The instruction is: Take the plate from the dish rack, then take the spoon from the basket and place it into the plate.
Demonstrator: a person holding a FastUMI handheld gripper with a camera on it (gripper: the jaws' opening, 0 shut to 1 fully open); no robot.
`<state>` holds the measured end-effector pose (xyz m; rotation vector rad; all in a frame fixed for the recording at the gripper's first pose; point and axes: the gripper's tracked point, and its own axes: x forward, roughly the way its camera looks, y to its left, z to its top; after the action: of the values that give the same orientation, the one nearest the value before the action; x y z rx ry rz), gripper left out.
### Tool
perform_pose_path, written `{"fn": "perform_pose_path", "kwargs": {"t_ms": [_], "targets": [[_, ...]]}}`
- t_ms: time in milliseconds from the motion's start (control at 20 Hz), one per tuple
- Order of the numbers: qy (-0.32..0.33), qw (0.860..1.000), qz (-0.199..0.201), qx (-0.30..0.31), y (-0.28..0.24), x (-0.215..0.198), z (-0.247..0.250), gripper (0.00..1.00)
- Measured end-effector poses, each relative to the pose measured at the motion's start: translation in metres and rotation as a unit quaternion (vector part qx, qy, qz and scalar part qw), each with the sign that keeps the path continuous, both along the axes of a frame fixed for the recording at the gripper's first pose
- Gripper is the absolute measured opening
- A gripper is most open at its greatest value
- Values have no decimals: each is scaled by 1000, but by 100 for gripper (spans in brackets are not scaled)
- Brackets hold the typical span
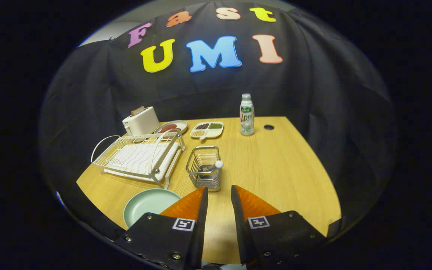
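A pale green plate [146,204] lies flat on the wooden table [276,168], just left of my left finger and partly hidden behind it. The white wire dish rack [137,155] stands beyond the plate with nothing in it. A small wire basket [204,168] stands just ahead of my fingers, and a spoon with a white knob on its handle [216,167] leans inside it. My gripper [219,193] hovers above the table's near edge, open, with only bare table showing in the narrow gap between its fingers.
At the back of the table stand a white toaster [141,120], a plate of food [171,127], a divided white snack tray [207,129] and a drink bottle [246,114]. A round hole [269,127] is in the table beside the bottle.
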<state>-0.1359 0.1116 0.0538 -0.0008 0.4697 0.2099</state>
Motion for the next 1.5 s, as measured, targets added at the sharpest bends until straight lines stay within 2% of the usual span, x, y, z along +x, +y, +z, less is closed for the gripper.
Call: {"fn": "perform_pose_path", "kwargs": {"t_ms": [100, 250, 300, 400, 650, 800, 1350, 1450, 1500], "targets": [[-26, 1000, -6, 1, -8, 1, 26, 37], [-123, 992, -26, -5, -28, 10, 86, 37], [-151, 988, -14, 8, -23, 7, 100, 56], [-156, 987, -6, 41, -19, 6, 104, 93], [-162, 981, -8, 110, -16, 25, 77, 93], [-161, 982, -9, 99, -17, 45, 42, 88], [-167, 979, 17, 112, 26, 100, -25, 88], [-168, 980, 15, 103, 28, 107, -34, 81], [-173, 980, 1, 93, 23, 110, -37, 67]]}}
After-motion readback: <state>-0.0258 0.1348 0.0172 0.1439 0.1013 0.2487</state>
